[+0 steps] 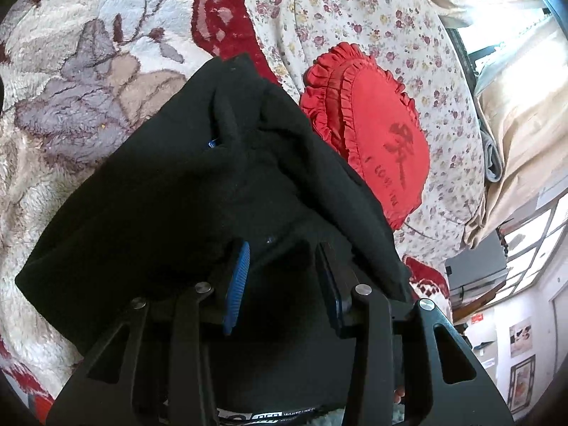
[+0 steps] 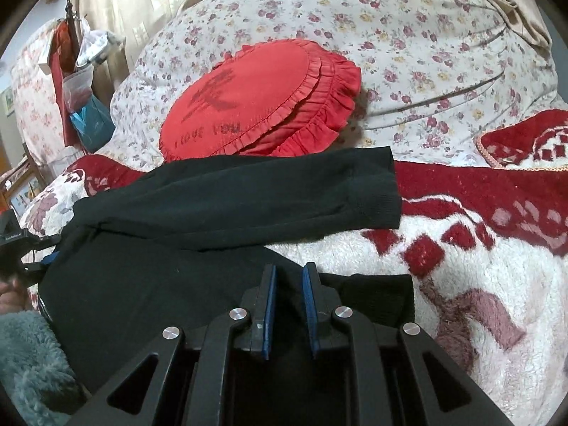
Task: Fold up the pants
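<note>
Left gripper (image 1: pixel 280 248): jaws apart, black cloth bunched between and over the blue pads; whether they truly pinch it cannot be told.
Pants (image 2: pixel 227 195): black, spread on the red-and-white fleece blanket (image 2: pixel 461 255), one leg reaching right, its cuff just before the red frilled cushion (image 2: pixel 255 103).
Right gripper (image 2: pixel 288 273): jaws nearly together with a slim gap, resting over the near hem, nothing clamped.
Doing it well: likely pinch both layers squarely, lift evenly, lay edges flush.
</note>
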A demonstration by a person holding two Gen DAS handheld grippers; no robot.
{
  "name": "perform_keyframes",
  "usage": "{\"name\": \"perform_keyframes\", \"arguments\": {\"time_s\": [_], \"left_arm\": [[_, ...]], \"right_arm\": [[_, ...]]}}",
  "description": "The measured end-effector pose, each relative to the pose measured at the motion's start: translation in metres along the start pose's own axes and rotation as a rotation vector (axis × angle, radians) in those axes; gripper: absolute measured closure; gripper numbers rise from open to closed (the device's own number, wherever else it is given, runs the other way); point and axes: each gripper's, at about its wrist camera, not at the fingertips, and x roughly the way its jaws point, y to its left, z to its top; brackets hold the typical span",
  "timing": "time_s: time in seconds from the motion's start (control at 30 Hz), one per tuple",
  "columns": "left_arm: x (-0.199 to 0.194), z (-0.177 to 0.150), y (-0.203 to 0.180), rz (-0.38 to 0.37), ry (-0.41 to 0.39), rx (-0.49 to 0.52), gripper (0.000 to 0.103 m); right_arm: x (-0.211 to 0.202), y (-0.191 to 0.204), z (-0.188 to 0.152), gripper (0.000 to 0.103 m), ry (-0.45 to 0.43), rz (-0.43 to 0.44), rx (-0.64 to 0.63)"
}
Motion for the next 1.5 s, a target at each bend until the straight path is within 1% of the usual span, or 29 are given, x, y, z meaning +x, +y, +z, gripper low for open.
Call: {"name": "perform_keyframes", "arguments": {"time_s": [0.83,0.93,1.1,1.17,1.2,1.27,1.33,1.47,1.5], "left_arm": [[0.0,-0.004,-0.001,0.003,0.002,0.003,0.065],[0.001,-0.004,-0.005,0.023,0.013,0.026,0.065],[0.005,-0.004,-0.017,0.08,0.034,0.091,0.064],[0.007,-0.003,-0.02,0.093,0.042,0.111,0.062],[0.008,-0.003,-0.022,0.096,0.045,0.12,0.059],[0.011,-0.003,-0.027,0.099,0.057,0.151,0.051],[0.014,-0.003,-0.034,0.103,0.07,0.19,0.038],[0.024,-0.004,-0.049,0.147,0.098,0.282,0.027],[0.025,-0.004,-0.05,0.143,0.102,0.288,0.023]], "right_arm": [[0.0,0.0,-0.001,0.089,-0.005,0.006,0.005],[0.0,0.0,-0.001,0.089,-0.006,0.006,0.005],[0.0,0.0,-0.002,0.089,-0.006,0.006,0.005],[0.0,0.0,-0.002,0.089,-0.006,0.006,0.005],[0.0,0.0,-0.002,0.089,-0.006,0.007,0.006],[0.0,0.0,-0.002,0.089,-0.006,0.006,0.006],[0.0,0.0,-0.002,0.089,-0.007,0.007,0.007],[0.0,0.0,-0.002,0.089,-0.007,0.007,0.007],[0.0,0.0,-0.002,0.089,-0.007,0.008,0.008]]}}
